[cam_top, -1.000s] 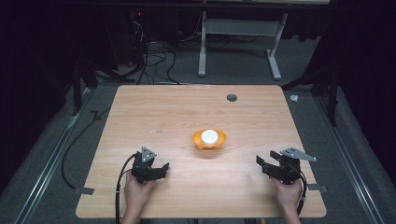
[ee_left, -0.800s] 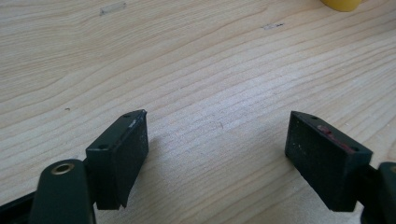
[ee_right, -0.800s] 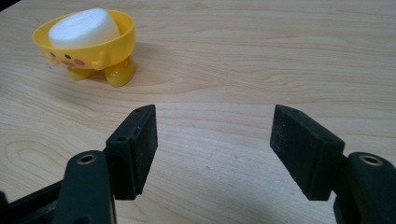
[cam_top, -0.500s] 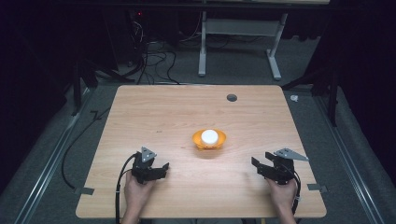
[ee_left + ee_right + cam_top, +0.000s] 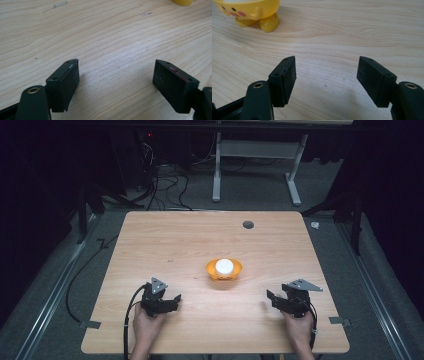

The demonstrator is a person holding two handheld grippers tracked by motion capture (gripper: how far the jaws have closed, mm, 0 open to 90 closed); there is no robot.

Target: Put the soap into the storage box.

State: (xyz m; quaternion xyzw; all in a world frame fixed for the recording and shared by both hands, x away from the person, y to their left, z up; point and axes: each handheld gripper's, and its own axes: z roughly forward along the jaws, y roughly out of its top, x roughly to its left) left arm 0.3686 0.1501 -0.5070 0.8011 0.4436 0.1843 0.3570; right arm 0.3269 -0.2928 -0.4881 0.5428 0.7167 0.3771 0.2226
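A small orange-yellow bowl (image 5: 224, 269) with a white round thing inside stands near the middle of the wooden table (image 5: 175, 245). In the right gripper view the bowl (image 5: 249, 12) has little feet and a painted face, up at the left. My left gripper (image 5: 172, 301) rests low at the table's front left, open, nothing between its jaws (image 5: 116, 82). At the front right, my right gripper (image 5: 272, 297) is open too and holds nothing (image 5: 325, 80). Both point toward the table's middle.
A dark round hole (image 5: 248, 224) sits in the table's far right part. Two bits of grey tape (image 5: 90, 324) mark the front corners. Beyond the table are cables and a white desk frame (image 5: 260, 170) on the floor.
My right gripper has shifted left and slightly toward the bowl. The left gripper has stayed put.
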